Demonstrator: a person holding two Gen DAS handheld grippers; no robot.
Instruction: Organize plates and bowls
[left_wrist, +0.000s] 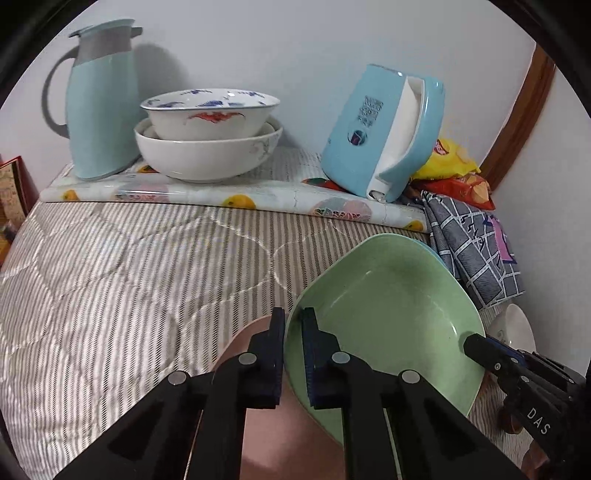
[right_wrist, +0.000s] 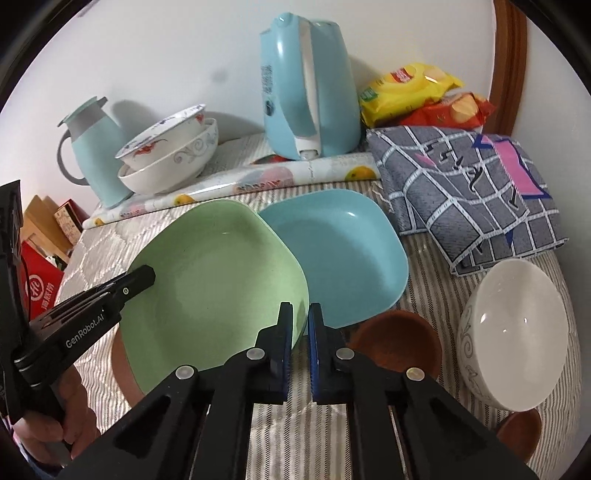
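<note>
Green plate, centre of right view, lower right of left view; tilted, lifted over a brownish plate on the striped bed

Left gripper fingers pinched onto its left rim; right gripper fingers pinched onto its near right rim. Both nearly closed, each with thin rim between

Looks like stiff, light plastic or melamine; smooth, likely slippery. Rim is the only hold; opposite edges suit it

Blue plate just right, edges close. White bowl far right looks ceramic, fragile

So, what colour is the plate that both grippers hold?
Pale green plate, clearest in the right wrist view.
</note>
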